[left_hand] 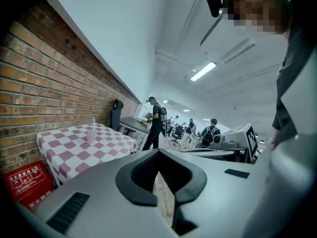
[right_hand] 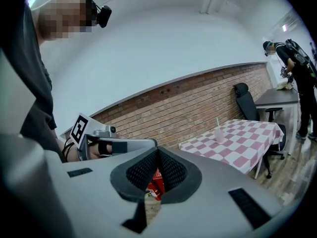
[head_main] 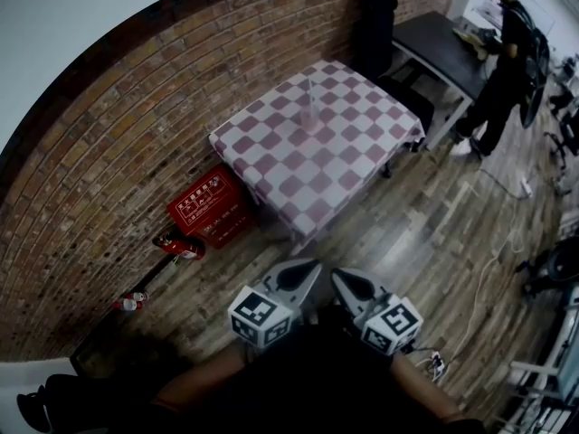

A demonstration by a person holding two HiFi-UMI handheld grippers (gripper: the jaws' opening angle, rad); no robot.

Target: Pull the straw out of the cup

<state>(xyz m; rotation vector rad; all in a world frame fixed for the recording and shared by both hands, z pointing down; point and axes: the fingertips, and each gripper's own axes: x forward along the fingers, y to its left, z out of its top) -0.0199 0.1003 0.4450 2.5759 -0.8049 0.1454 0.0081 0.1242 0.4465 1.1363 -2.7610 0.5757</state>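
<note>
A pale cup with a straw standing in it sits on the pink-and-white checkered table, well ahead of me. It also appears in the left gripper view as the cup and in the right gripper view as the cup with its straw. My left gripper and right gripper are side by side close to my body, over the wooden floor and far short of the table. Both point toward the table. The left gripper and right gripper are shut, with nothing between their jaws.
A brick wall runs along the left. A red box and a fire extinguisher lie on the floor by the table's near left corner. Beyond the table are a black office chair, a dark desk and a standing person.
</note>
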